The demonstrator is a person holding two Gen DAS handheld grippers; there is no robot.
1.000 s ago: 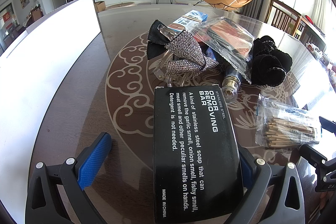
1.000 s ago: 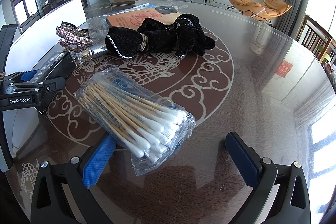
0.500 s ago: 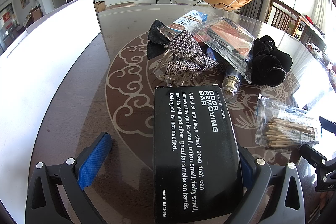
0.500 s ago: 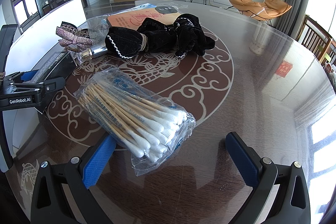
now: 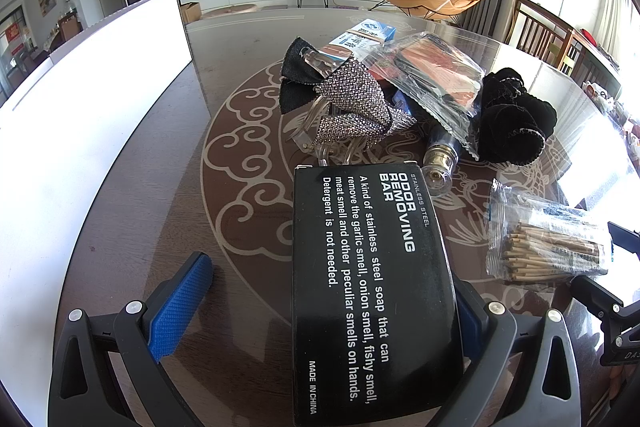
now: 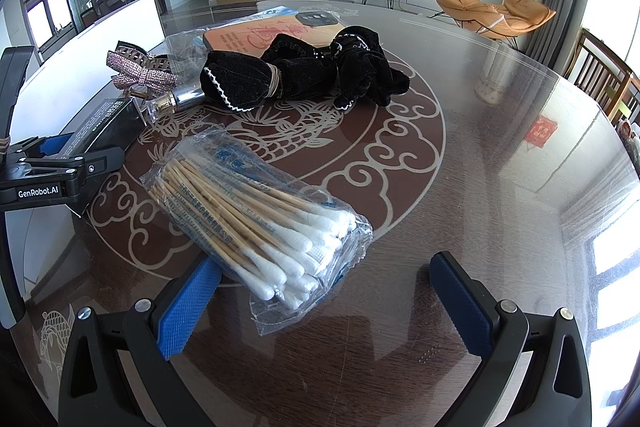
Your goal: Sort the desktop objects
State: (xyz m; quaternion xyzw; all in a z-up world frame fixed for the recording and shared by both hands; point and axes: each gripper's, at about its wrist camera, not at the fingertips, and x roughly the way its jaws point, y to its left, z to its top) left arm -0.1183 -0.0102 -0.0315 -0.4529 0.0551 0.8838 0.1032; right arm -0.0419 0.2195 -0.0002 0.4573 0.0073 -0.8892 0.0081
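Swab packet (image 6: 256, 215) (clear plastic) lies between spread right claw (image 6: 324, 307) pads.

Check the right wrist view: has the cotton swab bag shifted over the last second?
No. The cotton swab bag sits unchanged against the table's scroll pattern.

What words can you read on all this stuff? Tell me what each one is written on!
"STAINLESS STEEL ODOR REMOVING BAR": black box.
"A kind of stainless steel soap that can remove the garlic smell, onion smell, fishy smell, meat smell and other peculiar smells on hands. Detergent is not needed.": same box.
"MADE IN CHINA": same box.
"GenRobot.AI": left tool's body.
Blue print on the cotton swab bag: too blurred to read.
Blue-white packet: too small to read.
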